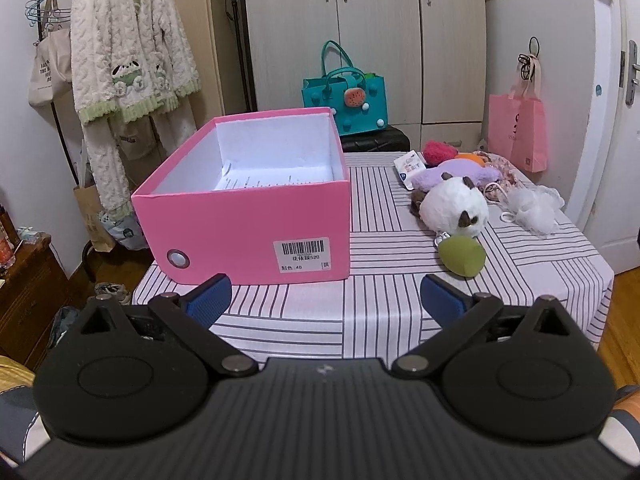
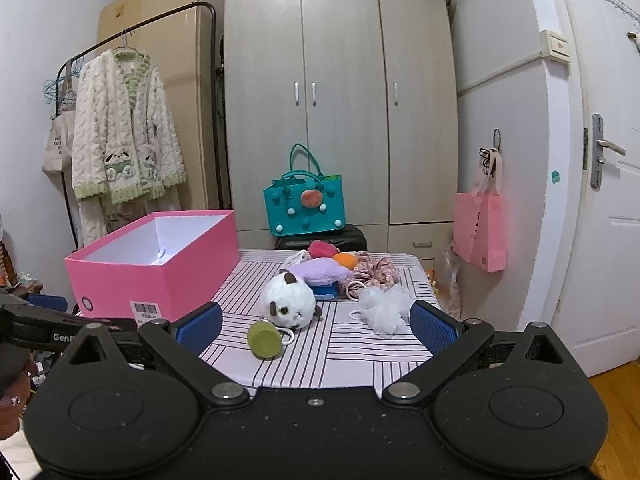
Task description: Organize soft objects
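From the left wrist view, the pink box (image 1: 244,216) is sitting open on the left part of the striped bench (image 1: 380,300), its mouth facing up, apparently ready to take the soft things. Inside, only a sheet of paper is showing. The soft things are lying in a loose heap to the right of the box, well apart from it: a white plush toy (image 1: 454,208), a green pouch (image 1: 462,255) just in front of it, a purple plush (image 1: 460,174) behind, and a white mesh puff (image 1: 534,210) at the right. The left gripper (image 1: 322,296) is hanging short of the near bench edge, tilting down toward the box, its fingers spread wide and holding nothing.

From the right wrist view, the right gripper (image 2: 316,326) is pointing at the heap from nearer level, the green pouch (image 2: 264,340) and white plush toy (image 2: 288,300) lying ahead between its fingers, which are also spread wide and empty. The pink box (image 2: 156,268) is standing off to the left.
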{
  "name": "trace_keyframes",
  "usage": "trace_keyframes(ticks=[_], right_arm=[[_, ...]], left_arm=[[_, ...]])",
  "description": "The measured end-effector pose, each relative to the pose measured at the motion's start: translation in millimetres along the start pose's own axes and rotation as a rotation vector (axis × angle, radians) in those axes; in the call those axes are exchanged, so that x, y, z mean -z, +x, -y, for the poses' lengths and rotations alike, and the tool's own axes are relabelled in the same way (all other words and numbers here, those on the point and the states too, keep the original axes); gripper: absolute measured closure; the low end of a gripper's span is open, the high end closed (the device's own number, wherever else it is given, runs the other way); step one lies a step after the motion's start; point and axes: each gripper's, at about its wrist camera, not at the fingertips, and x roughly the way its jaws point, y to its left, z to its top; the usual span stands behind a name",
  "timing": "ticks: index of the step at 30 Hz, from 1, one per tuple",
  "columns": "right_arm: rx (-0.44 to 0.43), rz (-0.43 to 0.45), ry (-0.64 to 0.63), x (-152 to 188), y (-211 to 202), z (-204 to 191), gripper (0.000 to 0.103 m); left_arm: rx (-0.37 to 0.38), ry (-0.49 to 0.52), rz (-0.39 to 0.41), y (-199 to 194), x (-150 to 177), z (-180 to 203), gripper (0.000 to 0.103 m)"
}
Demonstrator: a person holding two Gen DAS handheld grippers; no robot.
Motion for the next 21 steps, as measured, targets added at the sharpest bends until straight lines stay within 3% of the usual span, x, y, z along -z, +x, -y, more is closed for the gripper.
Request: trace_keyframes(ticks=[21], right_arm=[[0.012, -0.003, 0.005, 4.5, 0.9, 3.6, 0.001]], left_arm=[[-0.006, -0.007, -0.017, -1.8, 2.8, 0.5, 0.000]])
